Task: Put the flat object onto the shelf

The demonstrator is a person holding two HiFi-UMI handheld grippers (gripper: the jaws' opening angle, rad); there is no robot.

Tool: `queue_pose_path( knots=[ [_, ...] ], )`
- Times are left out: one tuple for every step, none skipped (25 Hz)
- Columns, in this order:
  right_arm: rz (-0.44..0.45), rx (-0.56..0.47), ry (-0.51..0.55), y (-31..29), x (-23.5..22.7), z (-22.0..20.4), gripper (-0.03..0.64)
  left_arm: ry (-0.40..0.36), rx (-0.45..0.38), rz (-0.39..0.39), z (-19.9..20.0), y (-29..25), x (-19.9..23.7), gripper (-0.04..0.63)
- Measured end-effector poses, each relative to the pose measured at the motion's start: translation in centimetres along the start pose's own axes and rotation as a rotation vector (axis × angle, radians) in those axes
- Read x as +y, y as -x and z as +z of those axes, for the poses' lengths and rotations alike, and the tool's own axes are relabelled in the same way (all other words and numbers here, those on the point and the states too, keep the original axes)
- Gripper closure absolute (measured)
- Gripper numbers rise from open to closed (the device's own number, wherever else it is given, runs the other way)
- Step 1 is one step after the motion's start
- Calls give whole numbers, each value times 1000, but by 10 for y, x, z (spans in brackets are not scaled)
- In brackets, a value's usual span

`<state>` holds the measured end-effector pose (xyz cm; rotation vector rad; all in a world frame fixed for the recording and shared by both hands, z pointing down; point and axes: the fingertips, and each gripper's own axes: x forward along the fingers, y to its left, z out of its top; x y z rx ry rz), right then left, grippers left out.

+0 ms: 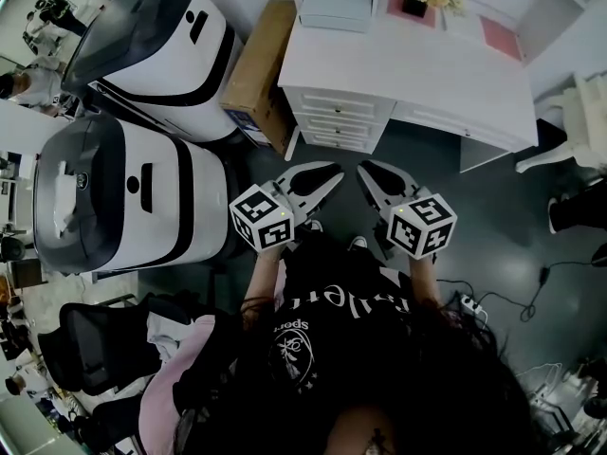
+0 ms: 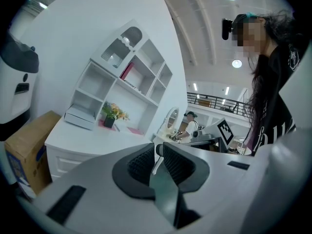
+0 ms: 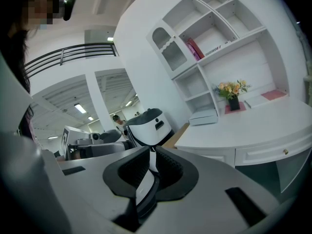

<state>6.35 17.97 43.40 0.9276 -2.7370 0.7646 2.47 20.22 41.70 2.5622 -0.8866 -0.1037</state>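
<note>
While left gripper (image 1: 334, 172), right gripper (image 1: 364, 169) hover, desk (image 1: 427, 79) ahead.

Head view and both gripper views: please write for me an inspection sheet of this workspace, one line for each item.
Surface: white desk with drawers, mostly bare.
Job's things: pink flat pad lies on the desk; shelf unit stands at the desk's back, with several compartments free.
Clutter: flower pot on a second pink pad, white box on the desk; cardboard box leans beside the desk.
Grippers: left gripper and right gripper both shut, nothing between the jaws, held short of the desk.
Cables: power strip with leads on the floor at the person's right.
Surroundings: two white-and-black machines, black mesh chair.
</note>
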Motion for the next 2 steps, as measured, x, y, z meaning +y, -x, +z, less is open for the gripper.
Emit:
queue_pose_path(
  knots=[
    [-1, 0, 0, -1, 0, 0, 548, 0, 1, 0, 0, 1, 1, 532],
    [-1, 1, 1, -2, 1, 0, 548, 0, 1, 0, 1, 1, 1, 532]
  ],
)
